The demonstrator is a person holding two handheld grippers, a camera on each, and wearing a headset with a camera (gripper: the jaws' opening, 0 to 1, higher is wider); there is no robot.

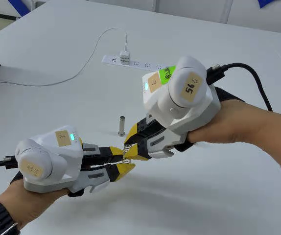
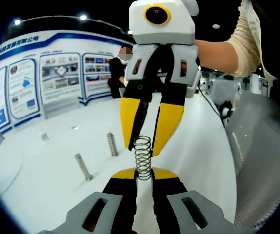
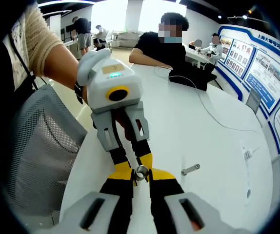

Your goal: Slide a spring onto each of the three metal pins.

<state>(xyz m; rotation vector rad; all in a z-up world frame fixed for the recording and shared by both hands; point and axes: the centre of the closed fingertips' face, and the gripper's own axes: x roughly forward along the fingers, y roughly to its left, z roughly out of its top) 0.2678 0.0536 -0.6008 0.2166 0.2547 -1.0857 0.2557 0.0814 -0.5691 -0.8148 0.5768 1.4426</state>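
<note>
**Gripping One Spring From Both Ends**

Both grippers sat nose to nose over the middle of the tabletop (image 1: 204, 196), with a single spring (image 1: 126, 156) bridging them above the surface. The left gripper (image 1: 122, 160) pointed in from the near left corner. Its yellow-tipped jaws were closed on the lower end of the spring, which in the left gripper view rose straight out from between them. The right gripper (image 1: 132, 144) pointed in from the right edge. Its jaws were closed against the other end of the coil, one pad on each side (in the right gripper view the spring (image 3: 141, 172) appeared end-on, as a small ring pinched between the tips). The spring was held clear of the tabletop.

Just beyond the grippers, toward the far edge, a metal pin (image 1: 122, 126) stood upright and bare. In the left gripper view a second post (image 2: 112, 144) stood near that pin, farther from the camera, with a ribbed, coil-like outline. It was too small to tell whether this was a spring seated on a pin. Farther toward the far edge lay a power strip (image 1: 135, 62), and a white cable (image 1: 81, 68) curved from it toward the left edge.
</note>
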